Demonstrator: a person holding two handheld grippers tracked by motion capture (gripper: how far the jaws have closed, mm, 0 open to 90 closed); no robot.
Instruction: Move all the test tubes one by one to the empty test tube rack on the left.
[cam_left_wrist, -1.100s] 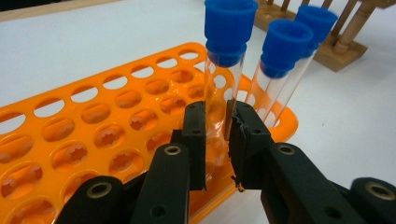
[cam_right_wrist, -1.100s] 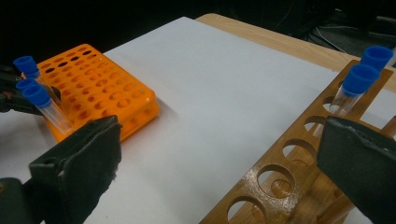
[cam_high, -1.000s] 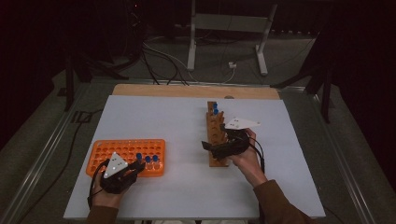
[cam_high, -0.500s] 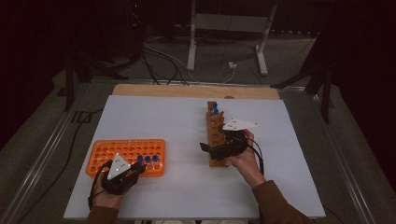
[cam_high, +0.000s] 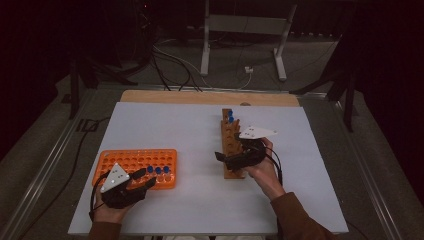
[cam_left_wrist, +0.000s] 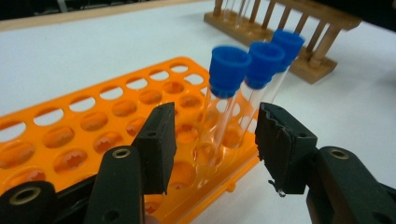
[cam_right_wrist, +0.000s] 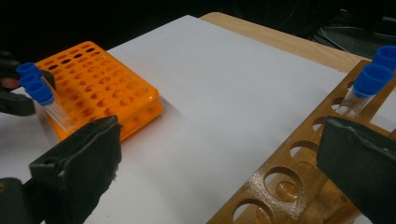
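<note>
The left gripper (cam_left_wrist: 212, 149) is just opening, jaws clear of the tube (cam_left_wrist: 219, 107) at the orange rack's (cam_left_wrist: 70, 140) corner; light, slippery, fragile, best pinched below the cap.

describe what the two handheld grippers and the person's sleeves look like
Both the left gripper and the right gripper are black, two-jawed tools, each topped by a pale grey three-cornered plate with small dark dots. The jaw pads are blocky matte black with a ribbed inner face, and brass-ringed screw holes sit behind them. Black cables trail off. The sleeves are brown.
</note>
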